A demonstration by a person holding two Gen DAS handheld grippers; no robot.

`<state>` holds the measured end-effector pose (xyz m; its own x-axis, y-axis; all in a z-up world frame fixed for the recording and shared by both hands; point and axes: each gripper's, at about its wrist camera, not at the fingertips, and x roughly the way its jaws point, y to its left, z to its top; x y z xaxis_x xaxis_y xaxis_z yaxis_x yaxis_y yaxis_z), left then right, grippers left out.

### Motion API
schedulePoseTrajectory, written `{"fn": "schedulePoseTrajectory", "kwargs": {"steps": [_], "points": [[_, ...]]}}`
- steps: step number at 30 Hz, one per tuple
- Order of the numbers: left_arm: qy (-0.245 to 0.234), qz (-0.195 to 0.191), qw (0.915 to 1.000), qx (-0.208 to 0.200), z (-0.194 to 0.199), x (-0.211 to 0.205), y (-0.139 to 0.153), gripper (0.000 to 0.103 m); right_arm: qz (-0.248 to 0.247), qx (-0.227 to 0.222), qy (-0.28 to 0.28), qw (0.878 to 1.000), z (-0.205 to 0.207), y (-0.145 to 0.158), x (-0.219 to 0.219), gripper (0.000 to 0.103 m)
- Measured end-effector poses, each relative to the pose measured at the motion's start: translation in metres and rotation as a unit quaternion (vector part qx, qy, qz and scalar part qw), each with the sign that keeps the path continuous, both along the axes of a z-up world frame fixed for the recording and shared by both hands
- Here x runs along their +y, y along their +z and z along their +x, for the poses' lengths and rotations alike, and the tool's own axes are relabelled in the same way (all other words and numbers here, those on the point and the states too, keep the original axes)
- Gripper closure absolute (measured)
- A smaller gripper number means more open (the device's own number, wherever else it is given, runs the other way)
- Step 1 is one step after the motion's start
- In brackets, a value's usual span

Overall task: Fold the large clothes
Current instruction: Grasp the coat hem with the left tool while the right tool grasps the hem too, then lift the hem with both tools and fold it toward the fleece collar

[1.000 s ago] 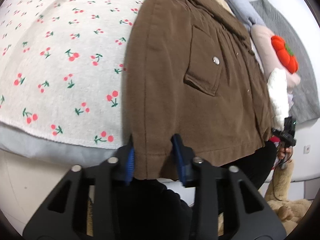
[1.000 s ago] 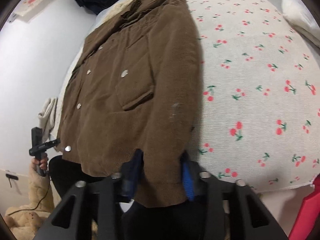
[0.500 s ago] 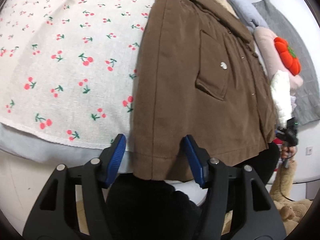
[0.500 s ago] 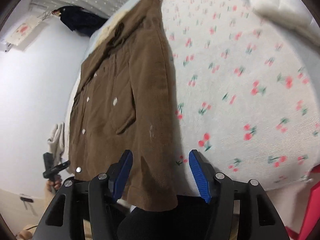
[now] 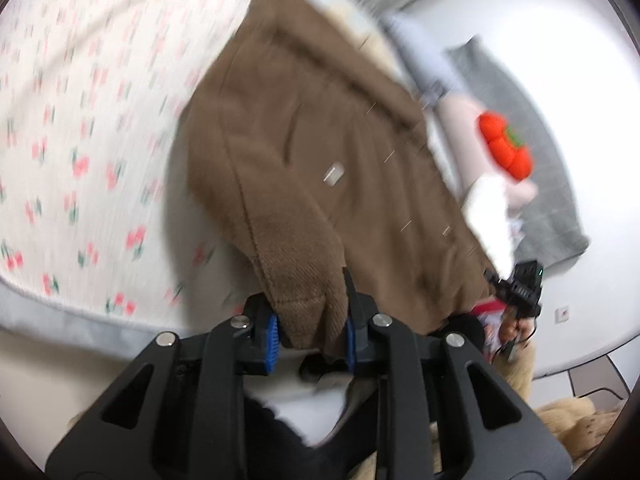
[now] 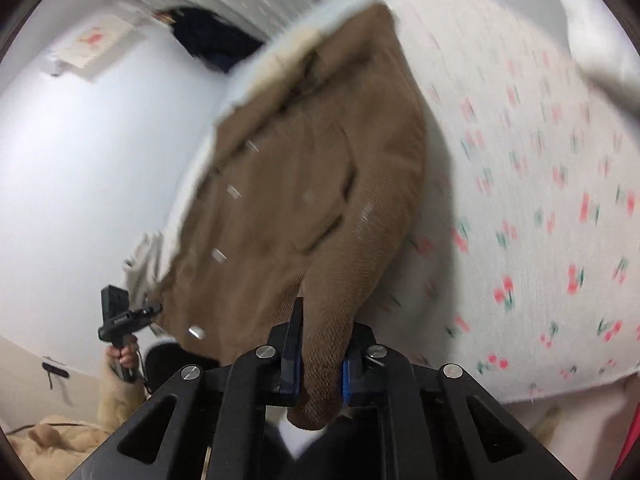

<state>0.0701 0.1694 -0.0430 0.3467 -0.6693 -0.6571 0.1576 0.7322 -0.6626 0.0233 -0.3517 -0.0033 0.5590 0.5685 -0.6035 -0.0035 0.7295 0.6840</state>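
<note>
Left hand-held gripper (image 5: 310, 334): jaws closing, nearly together, blue pads pinching the hem corner of the brown jacket (image 5: 320, 152); cloth bunched between them. In the same view the other hand-held gripper shows small at the far hem corner, in a hand (image 5: 516, 322).

Right hand-held gripper (image 6: 320, 364): jaws narrow, clamped on the opposite hem corner; a thick roll of corduroy is squeezed between the pads and hangs out below them.

Jacket lies front-up on the bed (image 6: 540, 184), snaps (image 6: 218, 255) and chest pocket visible. Long axis runs from the hem at the near bed edge away to the collar at the far side. Both gripped hem corners sit off the sheet; the rest rests flat. Both views are motion-blurred.

Edges and room:
- Left view: cherry-print sheet to the left of the jacket is bare, wide free area. Right of the jacket is crowded: pink pillow with an orange plush (image 5: 506, 150), a white fluffy item (image 5: 490, 220), grey knit (image 5: 532, 216), all just beside the jacket's edge.
- Right view: white wall close on the left, bare sheet on the right, white pillow (image 6: 592, 28) at the far right corner.
- Hem lies along the near bed edge, dark trousers and floor below.
</note>
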Motion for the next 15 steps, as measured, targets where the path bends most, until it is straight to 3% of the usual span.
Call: {"fn": "schedulePoseTrajectory", "kwargs": {"steps": [6, 12, 15], "points": [[0.043, -0.006, 0.9929, -0.110, 0.023, -0.009, 0.067, 0.079, -0.027, -0.077, -0.025, 0.996, 0.026, 0.056, 0.008, 0.091], [0.075, -0.015, 0.9849, -0.155, 0.076, -0.021, 0.102, 0.080, -0.034, -0.128, -0.064, 0.989, 0.069, 0.092, -0.009, 0.091], [0.099, -0.022, 0.9812, -0.164, 0.106, -0.006, 0.114, 0.080, -0.036, -0.140, -0.084, 0.986, 0.096, 0.104, -0.014, 0.091]]}}
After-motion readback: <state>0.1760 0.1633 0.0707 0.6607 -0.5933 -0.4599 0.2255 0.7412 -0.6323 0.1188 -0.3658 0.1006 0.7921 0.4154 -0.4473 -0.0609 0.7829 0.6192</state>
